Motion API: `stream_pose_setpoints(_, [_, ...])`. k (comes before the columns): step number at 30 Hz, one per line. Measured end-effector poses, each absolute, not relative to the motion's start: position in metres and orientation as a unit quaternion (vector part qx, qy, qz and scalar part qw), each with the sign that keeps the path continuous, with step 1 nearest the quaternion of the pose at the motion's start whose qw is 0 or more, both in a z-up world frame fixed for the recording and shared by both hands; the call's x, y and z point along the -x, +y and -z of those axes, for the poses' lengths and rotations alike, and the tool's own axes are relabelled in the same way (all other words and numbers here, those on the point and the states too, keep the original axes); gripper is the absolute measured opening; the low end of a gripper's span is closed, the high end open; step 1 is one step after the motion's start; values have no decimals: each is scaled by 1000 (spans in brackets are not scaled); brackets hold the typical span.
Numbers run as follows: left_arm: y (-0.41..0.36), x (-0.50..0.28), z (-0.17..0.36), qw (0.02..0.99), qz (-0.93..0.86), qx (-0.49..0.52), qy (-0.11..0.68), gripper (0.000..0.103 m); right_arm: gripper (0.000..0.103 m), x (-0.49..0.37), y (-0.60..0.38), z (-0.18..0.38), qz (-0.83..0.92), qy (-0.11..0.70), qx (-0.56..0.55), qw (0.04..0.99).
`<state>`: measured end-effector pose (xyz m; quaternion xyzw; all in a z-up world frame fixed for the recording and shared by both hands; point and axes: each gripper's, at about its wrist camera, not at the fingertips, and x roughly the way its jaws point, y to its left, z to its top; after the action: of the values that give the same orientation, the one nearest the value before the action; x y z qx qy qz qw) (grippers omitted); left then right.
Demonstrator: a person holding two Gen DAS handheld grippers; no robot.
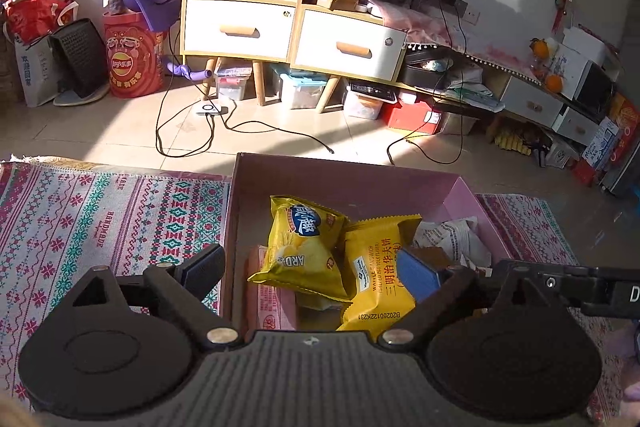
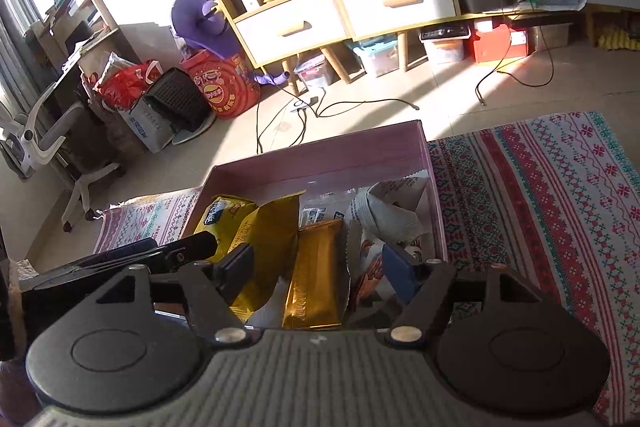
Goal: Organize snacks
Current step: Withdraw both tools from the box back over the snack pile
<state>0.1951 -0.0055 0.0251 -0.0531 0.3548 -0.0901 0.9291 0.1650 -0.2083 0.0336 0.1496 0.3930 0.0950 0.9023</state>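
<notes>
A pink cardboard box [image 1: 344, 175] stands on a patterned rug and holds several snack packs. In the left wrist view a yellow chip bag [image 1: 300, 247] lies over a yellow waffle sandwich pack [image 1: 376, 279], with a pink pack [image 1: 268, 299] at the left and white wrappers [image 1: 456, 235] at the right. My left gripper [image 1: 312, 273] is open above the box, empty. In the right wrist view the box [image 2: 320, 155] shows a gold pack [image 2: 316, 287], the yellow packs [image 2: 264, 227] and white wrappers [image 2: 392, 207]. My right gripper [image 2: 318, 267] is open above them, empty.
The patterned rug [image 1: 100, 227] extends left of the box and also right of it [image 2: 540, 207]. Beyond are tiled floor with loose cables [image 1: 192, 131], a wooden shelf unit with white drawers [image 1: 240, 27], a red Lay's tub [image 1: 132, 59] and an office chair [image 2: 52, 147].
</notes>
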Motion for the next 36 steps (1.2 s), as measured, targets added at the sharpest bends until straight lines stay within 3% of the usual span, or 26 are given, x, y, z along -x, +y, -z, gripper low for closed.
stream_pose_setpoints(16, [15, -132, -40, 921, 66, 3, 383, 103, 90, -108, -216, -48, -99, 406, -92, 904])
stream_pose_setpoints(36, [46, -73, -6, 909, 61, -21, 413, 103, 94, -63, -211, -19, -81, 403, -41, 911])
